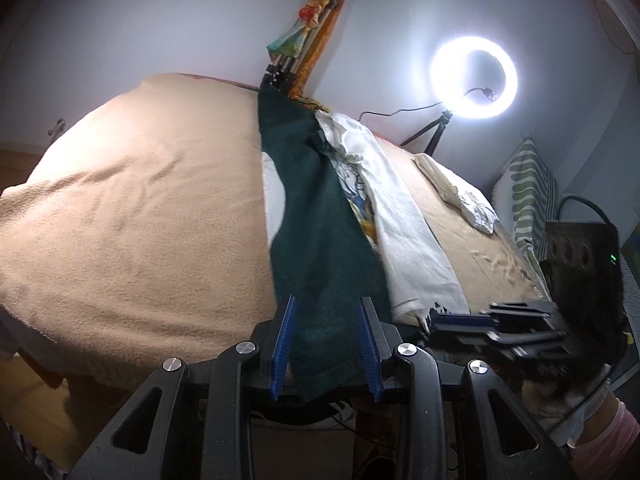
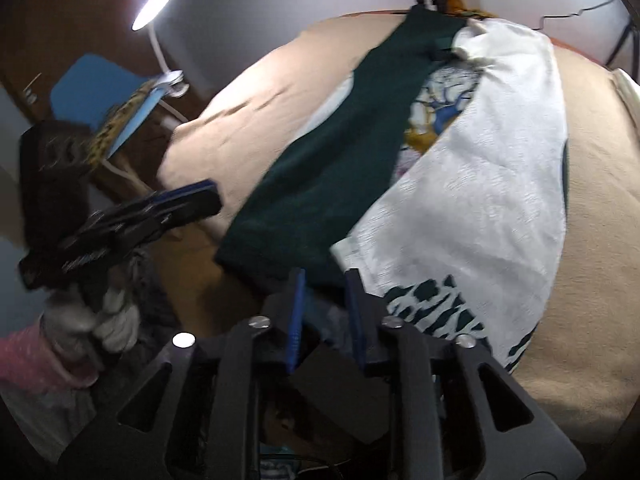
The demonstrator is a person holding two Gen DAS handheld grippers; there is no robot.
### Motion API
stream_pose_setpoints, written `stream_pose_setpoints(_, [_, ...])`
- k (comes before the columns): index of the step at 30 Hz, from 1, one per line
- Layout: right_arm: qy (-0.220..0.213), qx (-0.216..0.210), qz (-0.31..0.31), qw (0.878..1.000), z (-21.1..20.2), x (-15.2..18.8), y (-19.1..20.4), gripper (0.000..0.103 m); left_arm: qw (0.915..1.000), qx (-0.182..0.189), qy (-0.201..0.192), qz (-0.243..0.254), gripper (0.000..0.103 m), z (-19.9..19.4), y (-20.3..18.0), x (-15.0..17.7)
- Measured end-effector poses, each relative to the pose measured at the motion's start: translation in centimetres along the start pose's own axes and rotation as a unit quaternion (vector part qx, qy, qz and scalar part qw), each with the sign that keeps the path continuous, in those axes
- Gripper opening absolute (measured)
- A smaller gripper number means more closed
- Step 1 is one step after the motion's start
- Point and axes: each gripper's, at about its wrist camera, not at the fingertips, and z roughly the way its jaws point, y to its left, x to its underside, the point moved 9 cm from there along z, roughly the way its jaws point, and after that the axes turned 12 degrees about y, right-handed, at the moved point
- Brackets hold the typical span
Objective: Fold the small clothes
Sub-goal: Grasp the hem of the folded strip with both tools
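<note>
A long dark green knitted garment (image 1: 320, 220) lies stretched across a bed covered by a tan fleece blanket (image 1: 132, 208), running from the far edge to the near edge. Its near end hangs between the blue ribbed fingers (image 1: 285, 344) of the left claw (image 1: 326, 344); the gap is narrow, but whether the pads press the cloth cannot be told. Just beside it, partly overlapped, lies a white textured cloth (image 2: 492, 184) with a printed picture and a dark green patterned hem. The right claw (image 2: 325, 316) stands narrow at the near edge where both cloths meet; blur hides whether it grips anything. A gloved hand (image 2: 96, 320) holds the other tool. A lit ring light (image 1: 474, 78) stands behind the bed.
</note>
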Motion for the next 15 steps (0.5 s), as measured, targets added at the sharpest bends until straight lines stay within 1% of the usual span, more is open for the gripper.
stream_pose_setpoints(2, [-0.009,0.016,0.006,1.0,-0.8,0.4,-0.5,0.042,1.0,-0.006,-0.001,-0.005,0.031,-0.1,0.7,-0.1])
stream_pose_setpoints(3, [-0.014,0.015,0.015,1.0,-1.2,0.5,-1.0,0.042,0.9999,-0.008,0.001,-0.009,0.033,-0.1,1.1,-0.1])
stream_pose_setpoints(5, [-0.03,0.018,0.062,0.997,-2.6,1.1,-3.2,0.042,0.9998,-0.004,0.008,-0.018,0.037,0.0,1.7,-0.1])
stream_pose_setpoints(6, [-0.035,0.027,0.082,0.996,-3.0,1.3,-4.1,0.042,0.9997,0.0,0.014,-0.022,0.044,0.2,1.9,0.0])
stream_pose_setpoints(7, [-0.039,0.044,0.112,0.992,-3.5,1.8,-5.7,0.042,0.9994,0.006,0.022,-0.028,0.052,0.5,2.1,0.1])
stream_pose_setpoints(9, [-0.037,0.073,0.166,0.983,-4.1,2.9,-8.7,0.042,0.9983,0.021,0.037,-0.04,0.057,0.9,2.4,0.4])
stream_pose_setpoints(11, [-0.033,0.059,0.214,0.974,-4.0,4.3,-11.0,0.042,0.9964,0.037,0.057,-0.052,0.057,1.6,2.5,0.8])
stream_pose_setpoints(12, [-0.031,0.051,0.228,0.972,-3.8,4.6,-11.6,0.042,0.995,0.046,0.067,-0.058,0.057,2.0,2.4,1.0])
stream_pose_setpoints(13, [-0.029,0.035,0.243,0.969,-3.6,5.1,-12.3,0.042,0.9935,0.055,0.076,-0.065,0.057,2.4,2.4,1.3])
stream_pose_setpoints(15, [-0.042,0.006,0.251,0.967,-3.8,5.4,-12.7,0.042,0.9912,0.074,0.079,-0.076,0.057,2.5,2.3,1.4])
